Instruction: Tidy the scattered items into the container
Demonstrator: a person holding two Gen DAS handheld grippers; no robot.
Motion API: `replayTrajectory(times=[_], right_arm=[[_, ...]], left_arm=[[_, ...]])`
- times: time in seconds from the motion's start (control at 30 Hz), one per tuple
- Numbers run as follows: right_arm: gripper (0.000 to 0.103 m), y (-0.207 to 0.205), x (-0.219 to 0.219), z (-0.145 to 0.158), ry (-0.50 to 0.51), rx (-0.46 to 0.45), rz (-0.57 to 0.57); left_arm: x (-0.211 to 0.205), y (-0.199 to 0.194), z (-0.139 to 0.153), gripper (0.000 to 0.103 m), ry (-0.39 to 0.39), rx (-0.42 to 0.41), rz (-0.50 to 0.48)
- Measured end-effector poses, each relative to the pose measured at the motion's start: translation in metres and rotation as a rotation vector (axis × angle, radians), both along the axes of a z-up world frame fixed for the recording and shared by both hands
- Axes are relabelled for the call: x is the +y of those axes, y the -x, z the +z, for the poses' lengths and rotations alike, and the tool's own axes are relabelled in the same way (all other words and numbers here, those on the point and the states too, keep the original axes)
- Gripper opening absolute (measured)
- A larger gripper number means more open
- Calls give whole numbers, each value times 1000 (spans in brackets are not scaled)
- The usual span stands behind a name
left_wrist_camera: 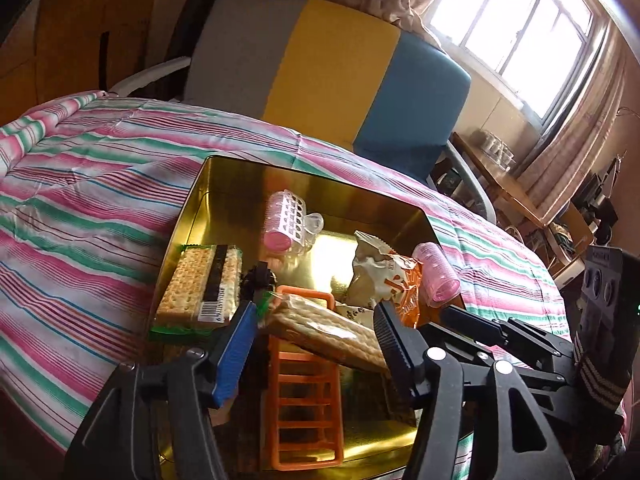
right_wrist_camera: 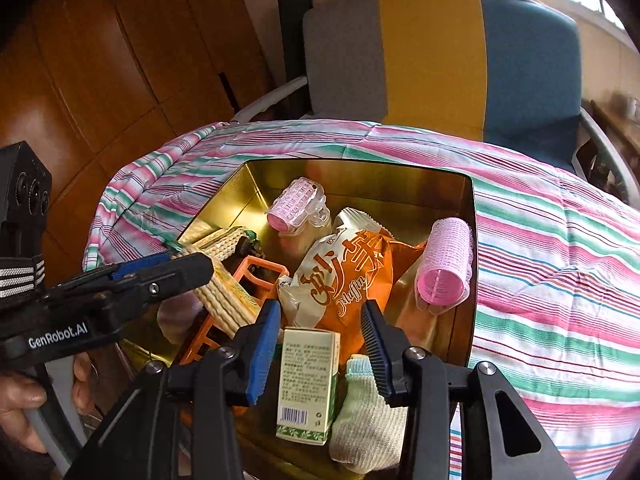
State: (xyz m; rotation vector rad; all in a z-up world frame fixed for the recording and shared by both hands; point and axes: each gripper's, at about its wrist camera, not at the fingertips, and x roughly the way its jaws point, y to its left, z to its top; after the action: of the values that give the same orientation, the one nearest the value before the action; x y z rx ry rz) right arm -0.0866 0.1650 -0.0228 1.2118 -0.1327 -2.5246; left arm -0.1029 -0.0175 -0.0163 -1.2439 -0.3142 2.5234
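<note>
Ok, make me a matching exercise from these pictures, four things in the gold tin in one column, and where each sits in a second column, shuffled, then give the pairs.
Things:
1. muffin packet
2. hair roller with clear clip
3. white and green carton
4. orange basket

Places in the gold tin, by the right wrist view:
A. at the near edge, beside a pale green cloth
B. at the far end
C. on the left, under a cracker pack
D. in the middle

Pairs: 1-D, 2-B, 3-A, 4-C
</note>
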Motion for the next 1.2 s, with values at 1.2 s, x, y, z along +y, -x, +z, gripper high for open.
replayTrajectory(times=[1.2], right_arm=[[63, -95, 5, -5, -142, 84, -110]], left_arm=[[-1, -105, -8, 69, 149, 52, 112]])
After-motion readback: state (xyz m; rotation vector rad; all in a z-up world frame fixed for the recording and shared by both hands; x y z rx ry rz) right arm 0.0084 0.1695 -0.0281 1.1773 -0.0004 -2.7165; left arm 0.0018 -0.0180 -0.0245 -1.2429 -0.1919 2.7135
